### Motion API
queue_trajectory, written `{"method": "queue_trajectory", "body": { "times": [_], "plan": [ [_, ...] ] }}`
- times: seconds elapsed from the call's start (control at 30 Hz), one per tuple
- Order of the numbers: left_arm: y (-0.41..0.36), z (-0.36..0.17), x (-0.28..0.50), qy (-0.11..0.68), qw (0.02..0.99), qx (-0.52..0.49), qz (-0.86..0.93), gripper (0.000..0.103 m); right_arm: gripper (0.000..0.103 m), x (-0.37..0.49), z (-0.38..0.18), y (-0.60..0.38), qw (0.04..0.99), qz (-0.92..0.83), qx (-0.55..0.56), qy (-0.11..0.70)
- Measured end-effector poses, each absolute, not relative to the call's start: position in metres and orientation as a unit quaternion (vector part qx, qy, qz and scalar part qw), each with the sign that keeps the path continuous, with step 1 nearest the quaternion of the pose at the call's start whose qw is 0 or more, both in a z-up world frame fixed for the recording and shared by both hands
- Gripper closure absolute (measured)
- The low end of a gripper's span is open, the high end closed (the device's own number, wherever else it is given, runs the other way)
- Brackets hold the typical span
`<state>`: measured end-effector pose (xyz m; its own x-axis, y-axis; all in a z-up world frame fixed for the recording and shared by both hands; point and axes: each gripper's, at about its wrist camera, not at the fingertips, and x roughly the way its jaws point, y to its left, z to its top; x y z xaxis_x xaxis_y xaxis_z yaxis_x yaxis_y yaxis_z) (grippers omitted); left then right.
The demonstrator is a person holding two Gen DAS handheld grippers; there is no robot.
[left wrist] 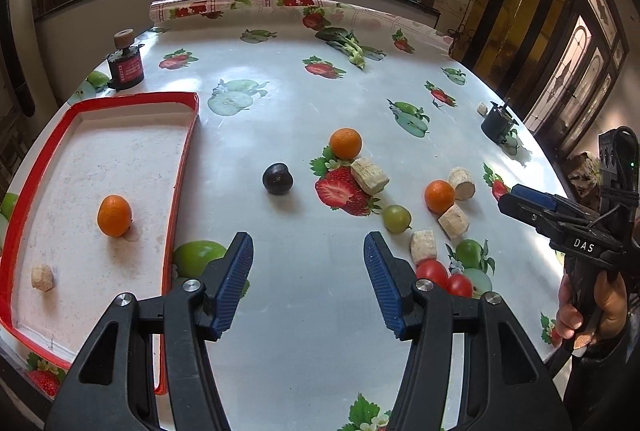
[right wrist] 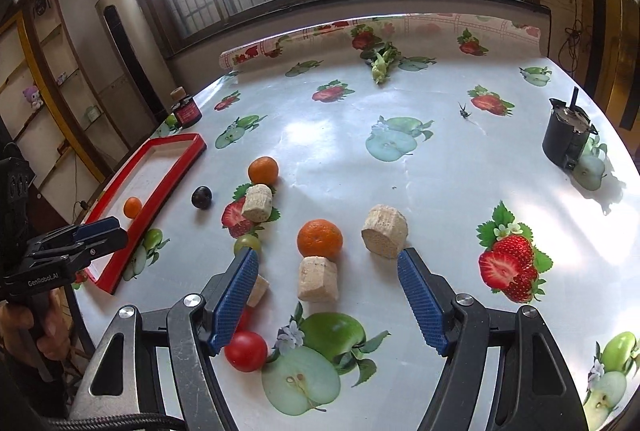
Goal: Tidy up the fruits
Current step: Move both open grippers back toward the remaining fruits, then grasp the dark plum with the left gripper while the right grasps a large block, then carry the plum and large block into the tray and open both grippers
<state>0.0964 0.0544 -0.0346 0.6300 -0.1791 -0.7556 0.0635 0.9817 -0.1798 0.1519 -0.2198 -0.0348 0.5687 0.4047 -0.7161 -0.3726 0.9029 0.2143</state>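
Sunlit windows back a table (left wrist: 304, 351) covered in a glossy cloth printed with strawberries and apples, and you hold both claws above its near edge.

Your left gripper (left wrist: 308, 255) stands about half open with nothing between its blue pads, only bare cloth under it. Your right gripper (right wrist: 328, 271) is likewise parted and empty; a tan corn chunk (right wrist: 318, 279) lies on the cloth between its fingers, touched by neither.

Nearest you on the right sit two red tomatoes (left wrist: 434, 273), just beside another corn chunk (left wrist: 423, 246). A little farther lie a green fruit (left wrist: 397, 218), probably a grape or small plum, though the lens blurs it, and an orange (right wrist: 320, 237) touching the chunk in front of it. Beyond those, toward the middle, a dark plum (left wrist: 277, 178) sits alone, with a second orange (left wrist: 345, 143) and a corn piece (left wrist: 369, 175) just to its right.

On your left the red-rimmed tray (left wrist: 182, 191) holds one orange (left wrist: 114, 215) and, nearer you, a small corn piece (left wrist: 42, 277); the two are well apart.

Far left, behind the tray, stands a small dark jar (left wrist: 125, 65). A leafy green vegetable (left wrist: 348, 45) lies at the far side, and a black container (right wrist: 568, 135) stands at the right edge.
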Motion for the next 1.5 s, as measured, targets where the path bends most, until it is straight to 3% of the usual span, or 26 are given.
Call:
{"method": "queue_trajectory", "body": {
  "times": [0.27, 0.7, 0.97, 1.5],
  "plan": [
    [0.048, -0.044, 0.125, 0.438, 0.896, -0.044, -0.059, 0.047, 0.03, 0.166, -0.05, -0.229, 0.887, 0.192, 0.007, 0.42],
    [0.055, -0.082, 0.193, 0.478, 0.875, -0.058, -0.041, 0.048, 0.043, 0.215, -0.074, -0.217, 0.88, 0.167, -0.019, 0.445],
    [0.056, -0.092, 0.204, 0.477, 0.877, -0.043, -0.028, 0.081, 0.064, 0.226, -0.089, -0.212, 0.873, 0.172, -0.022, 0.456],
    [0.062, -0.064, 0.156, 0.445, 0.893, -0.063, -0.031, 0.081, 0.064, 0.197, -0.052, -0.214, 0.889, 0.187, 0.002, 0.418]
  ]
}}
